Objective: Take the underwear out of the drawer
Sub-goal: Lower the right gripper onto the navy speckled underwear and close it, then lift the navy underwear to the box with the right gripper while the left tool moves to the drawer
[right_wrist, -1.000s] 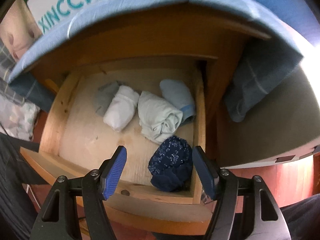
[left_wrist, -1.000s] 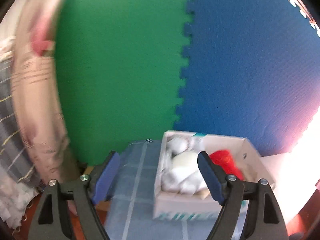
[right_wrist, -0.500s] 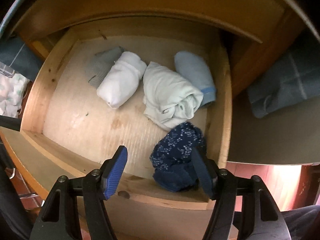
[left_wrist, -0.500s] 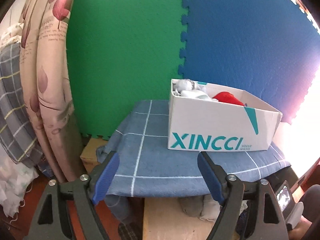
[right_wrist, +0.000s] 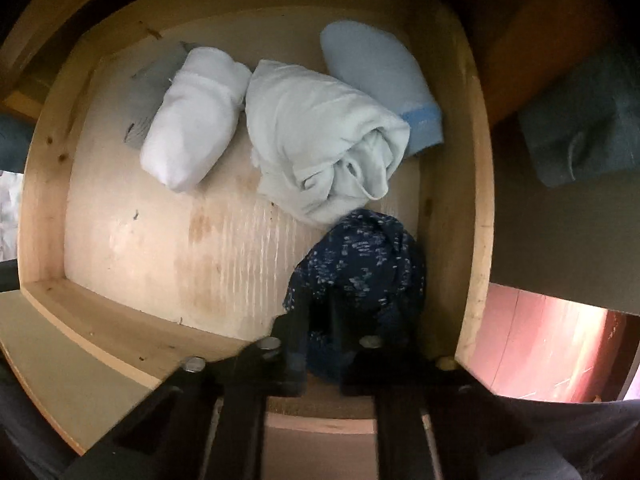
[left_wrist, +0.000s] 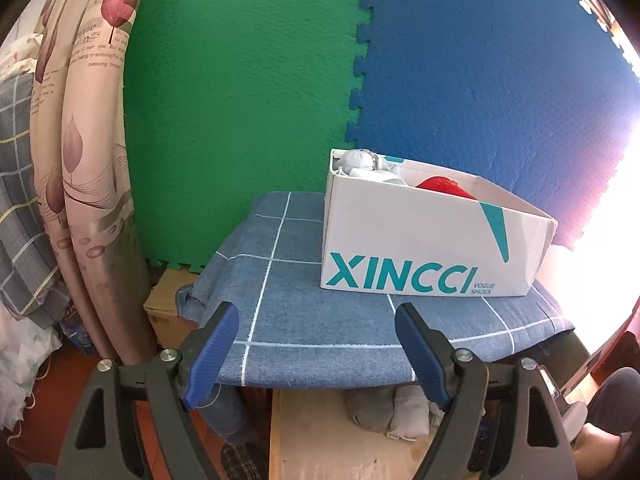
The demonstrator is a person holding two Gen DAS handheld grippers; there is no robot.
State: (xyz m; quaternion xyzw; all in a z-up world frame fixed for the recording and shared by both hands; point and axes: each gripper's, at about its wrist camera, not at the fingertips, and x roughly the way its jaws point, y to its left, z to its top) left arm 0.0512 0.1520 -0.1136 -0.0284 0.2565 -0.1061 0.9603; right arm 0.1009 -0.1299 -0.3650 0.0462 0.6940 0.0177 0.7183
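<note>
Dark patterned underwear being gripped in the drawer

The right gripper (right_wrist: 320, 344) is being pointed straight down, its fingers clamped on the navy speckled underwear (right_wrist: 360, 264) at the near right corner of the drawer (right_wrist: 472, 208), ready for lifting. The left gripper (left_wrist: 316, 344) is being held idle, fingers apart, facing the shoebox (left_wrist: 420, 256) on the tabletop.

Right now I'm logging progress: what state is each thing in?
Drawer: pulled open.
Navy underwear: bunched, pinched by the right gripper.
Right gripper: shut on it.
Left gripper: open, empty.
Shoebox: lidless, holding clothes.
White roll: rolled, lying in the drawer.
</note>
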